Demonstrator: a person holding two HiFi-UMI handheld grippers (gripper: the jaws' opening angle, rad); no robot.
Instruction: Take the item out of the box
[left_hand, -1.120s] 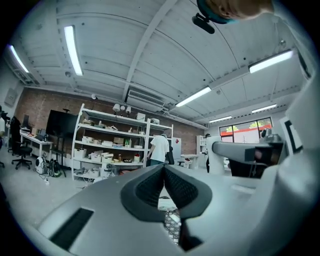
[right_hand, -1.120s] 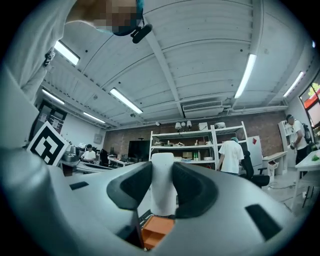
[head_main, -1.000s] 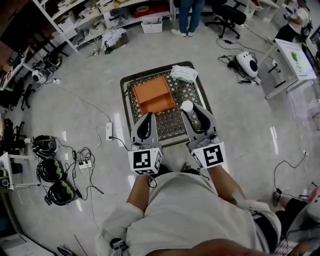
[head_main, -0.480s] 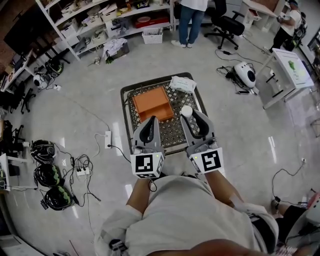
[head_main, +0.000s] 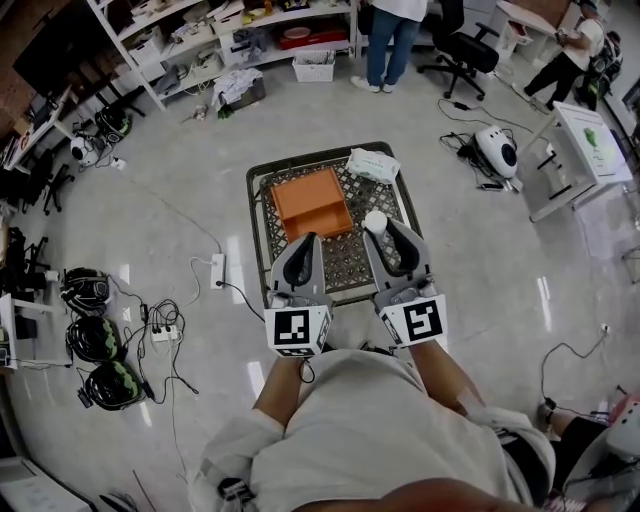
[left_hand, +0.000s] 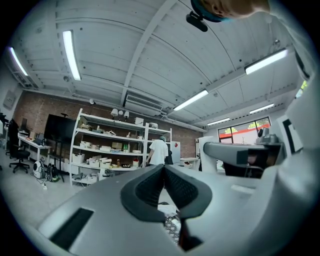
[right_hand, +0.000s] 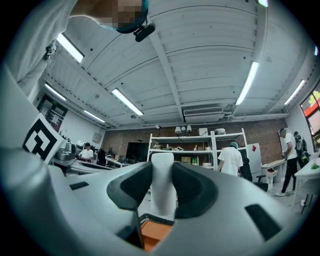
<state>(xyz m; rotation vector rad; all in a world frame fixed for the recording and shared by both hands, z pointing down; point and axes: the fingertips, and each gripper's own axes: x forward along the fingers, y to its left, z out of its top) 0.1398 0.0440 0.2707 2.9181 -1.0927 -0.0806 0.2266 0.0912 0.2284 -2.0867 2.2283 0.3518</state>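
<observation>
A white item (head_main: 375, 219), seemingly a small bottle, is gripped upright by the right tool (head_main: 381, 228), just right of the orange box (head_main: 312, 203) set on the mesh worktop (head_main: 345, 262). The left tool (head_main: 309, 241) is closed and empty.

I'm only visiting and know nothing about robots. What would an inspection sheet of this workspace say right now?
Surface: dark mesh table on a glossy floor.
Job's things: orange box on the table; white item held right of it.
Clutter: white packet at the table's far corner.
Grippers: left gripper shut, empty; right gripper clamps the white item.
Cables: power strip and leads on the floor, left.
Surroundings: shelves, people standing.
</observation>
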